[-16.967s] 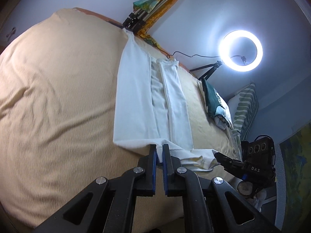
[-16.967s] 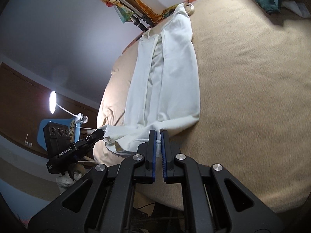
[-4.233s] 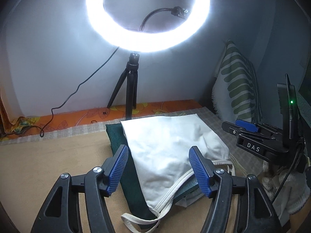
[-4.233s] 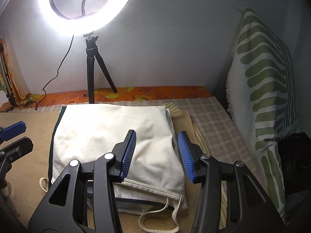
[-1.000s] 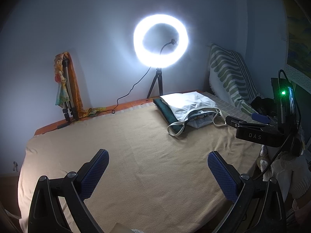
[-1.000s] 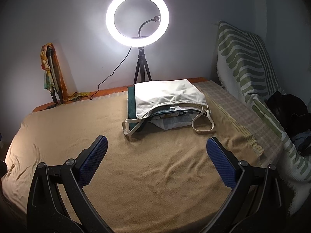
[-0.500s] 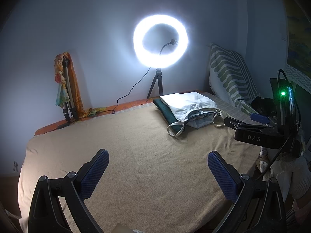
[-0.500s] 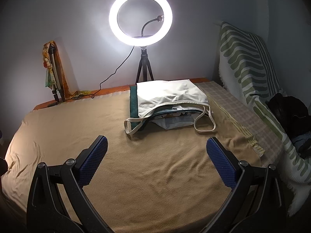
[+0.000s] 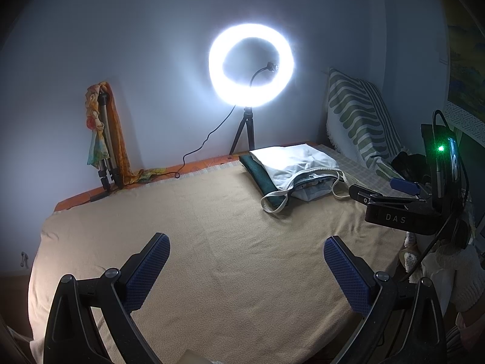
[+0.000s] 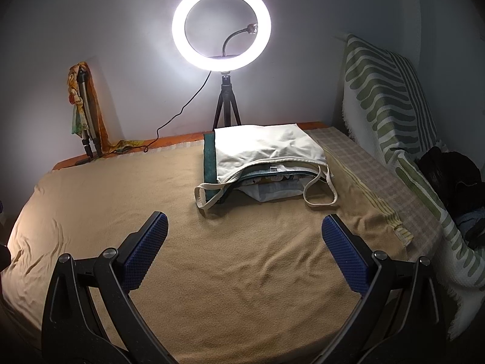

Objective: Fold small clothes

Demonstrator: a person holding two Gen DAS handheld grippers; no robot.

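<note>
Tan blanket [image 10: 212,273] covers bed, grey wall behind. Left of ring light [image 10: 221,24]: folded tripod [image 10: 86,115] draped with orange scarf, leaning on wall. Ring light lit, on small tripod at bed's far edge. Just in front of ring light: clothes stack [image 10: 266,166], white folded top [image 9: 297,163] uppermost over dark green garment, straps trailing on blanket. Right of ring light: green-striped pillow [image 10: 391,115]. Left gripper [image 9: 247,268] spread wide, holding nothing, well short of stack. Right gripper [image 10: 245,250] likewise wide and empty, over bare blanket.
</note>
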